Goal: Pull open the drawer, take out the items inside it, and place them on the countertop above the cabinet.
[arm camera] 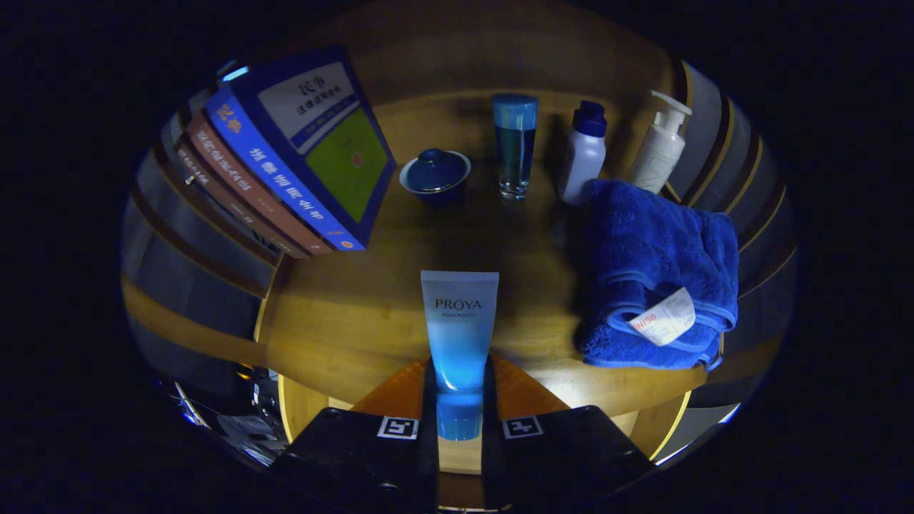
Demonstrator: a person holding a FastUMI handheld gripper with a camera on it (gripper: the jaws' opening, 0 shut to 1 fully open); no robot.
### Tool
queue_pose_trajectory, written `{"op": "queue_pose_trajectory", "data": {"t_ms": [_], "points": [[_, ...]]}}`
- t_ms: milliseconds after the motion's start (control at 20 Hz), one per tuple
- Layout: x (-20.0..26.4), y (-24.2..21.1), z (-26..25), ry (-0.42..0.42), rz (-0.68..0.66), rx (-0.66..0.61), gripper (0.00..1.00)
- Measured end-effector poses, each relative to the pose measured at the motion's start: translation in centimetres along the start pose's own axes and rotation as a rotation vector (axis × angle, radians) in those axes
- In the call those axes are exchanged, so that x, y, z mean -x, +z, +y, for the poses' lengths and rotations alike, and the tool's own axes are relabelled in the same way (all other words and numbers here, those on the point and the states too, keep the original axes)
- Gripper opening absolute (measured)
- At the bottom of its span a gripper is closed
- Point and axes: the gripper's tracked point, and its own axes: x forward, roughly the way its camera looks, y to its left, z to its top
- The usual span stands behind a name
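Note:
A pale blue cosmetic tube (459,332) points forward over the wooden countertop (357,314), its cap end clamped between my two fingers. My gripper (459,400) is shut on the tube, both fingers pressing its sides near the cap. The tube's flat crimped end reaches out above the middle of the countertop. Whether the tube touches the wood I cannot tell.
A folded blue towel (653,275) lies right of the tube. Beyond stand a lidded blue bowl (435,175), a tall glass bottle (514,146), a white bottle with dark cap (584,153) and a pump bottle (660,146). Leaning books (285,153) stand at the left.

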Motion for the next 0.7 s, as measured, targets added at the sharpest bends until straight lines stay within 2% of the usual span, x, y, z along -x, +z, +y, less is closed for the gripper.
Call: {"op": "queue_pose_trajectory", "data": {"t_ms": [150, 300, 500, 700], "points": [[-1.4, 0.5, -0.5, -0.029, 0.012, 0.004, 0.28], [-1.9, 0.5, -0.1, -0.034, 0.028, 0.054, 0.34], [-1.9, 0.5, 1.0, -0.015, 0.019, 0.078, 0.51], [-0.8, 0.9, 1.1, -0.019, -0.033, 0.087, 1.00]]}}
